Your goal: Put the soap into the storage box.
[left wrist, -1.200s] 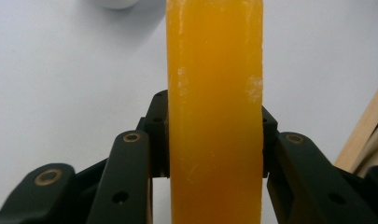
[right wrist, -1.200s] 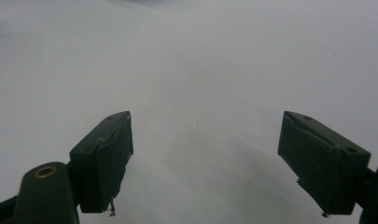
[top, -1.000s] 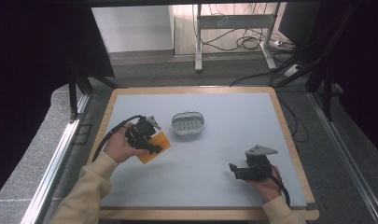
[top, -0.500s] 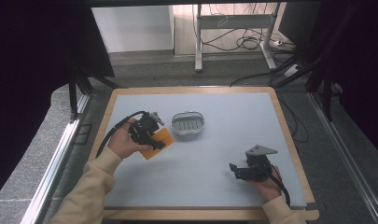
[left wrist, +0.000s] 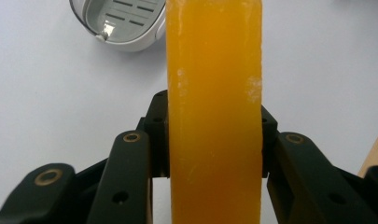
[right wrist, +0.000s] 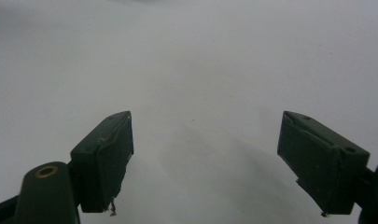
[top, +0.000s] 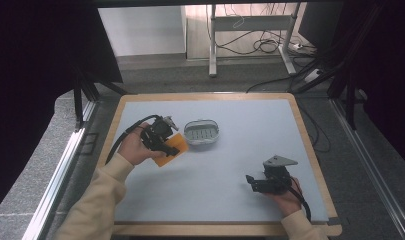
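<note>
No text, label, brand, number or sign can be read on anything in these views; every surface seen is plain and unmarked.

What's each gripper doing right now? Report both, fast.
Left gripper: closed on the orange soap bar, beside the soap dish.
Right gripper: open, holding nothing, over the bare table.

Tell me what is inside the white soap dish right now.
Nothing lies in the part of the soap dish that shows: a bare slotted grey tray. In the left gripper view the orange soap bar, clamped in the left claw, covers the dish's right side.
</note>
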`<state>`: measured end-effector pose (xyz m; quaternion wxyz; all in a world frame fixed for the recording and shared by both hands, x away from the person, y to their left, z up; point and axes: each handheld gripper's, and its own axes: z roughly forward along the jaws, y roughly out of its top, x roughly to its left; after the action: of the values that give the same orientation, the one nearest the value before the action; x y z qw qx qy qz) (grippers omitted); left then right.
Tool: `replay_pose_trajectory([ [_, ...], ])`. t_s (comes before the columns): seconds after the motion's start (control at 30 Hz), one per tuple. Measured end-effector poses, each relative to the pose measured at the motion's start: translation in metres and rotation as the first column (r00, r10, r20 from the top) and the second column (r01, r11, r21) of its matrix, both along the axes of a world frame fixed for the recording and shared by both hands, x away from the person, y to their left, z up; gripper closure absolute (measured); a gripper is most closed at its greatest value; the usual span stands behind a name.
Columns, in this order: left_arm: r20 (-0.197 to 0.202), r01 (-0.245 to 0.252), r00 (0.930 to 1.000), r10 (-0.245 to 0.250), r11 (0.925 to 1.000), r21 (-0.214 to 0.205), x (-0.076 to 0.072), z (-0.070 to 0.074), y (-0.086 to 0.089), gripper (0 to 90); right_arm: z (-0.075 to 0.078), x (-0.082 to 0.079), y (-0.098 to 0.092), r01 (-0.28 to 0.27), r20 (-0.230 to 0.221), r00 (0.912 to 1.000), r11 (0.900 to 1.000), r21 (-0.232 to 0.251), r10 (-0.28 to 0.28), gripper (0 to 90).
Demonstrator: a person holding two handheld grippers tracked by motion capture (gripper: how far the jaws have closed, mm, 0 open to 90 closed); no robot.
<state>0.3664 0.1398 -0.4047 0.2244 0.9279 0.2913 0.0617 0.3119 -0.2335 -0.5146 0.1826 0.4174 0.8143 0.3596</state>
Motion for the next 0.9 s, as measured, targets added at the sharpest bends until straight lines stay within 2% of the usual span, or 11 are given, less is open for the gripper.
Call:
replay_pose_trajectory([
  [0.3, 0.003, 0.012, 0.9999, -0.012, 0.9999, 0.001, 0.008, -0.001, -0.004, 62.3, -0.001, 0.000, 0.000, -0.003, -0.007, 1.0000, 1.0000, -0.003, 0.003, 18.8],
  [0.6, 0.012, 0.015, 0.9998, -0.015, 0.9997, 0.021, 0.018, -0.001, -0.008, 62.3, -0.001, 0.000, 0.000, -0.003, -0.010, 0.9999, 1.0000, -0.004, 0.003, 18.9],
  [0.8, 0.010, 0.038, 0.9992, -0.038, 0.9983, 0.044, 0.021, -0.001, -0.014, 62.3, -0.001, 0.001, -0.001, -0.005, -0.010, 0.9999, 1.0000, -0.008, 0.004, 18.9],
  [0.9, 0.005, 0.035, 0.9994, -0.036, 0.9988, 0.034, 0.023, -0.002, -0.015, 62.3, -0.001, 0.001, -0.001, -0.004, -0.010, 0.9999, 1.0000, -0.006, 0.004, 18.9],
])
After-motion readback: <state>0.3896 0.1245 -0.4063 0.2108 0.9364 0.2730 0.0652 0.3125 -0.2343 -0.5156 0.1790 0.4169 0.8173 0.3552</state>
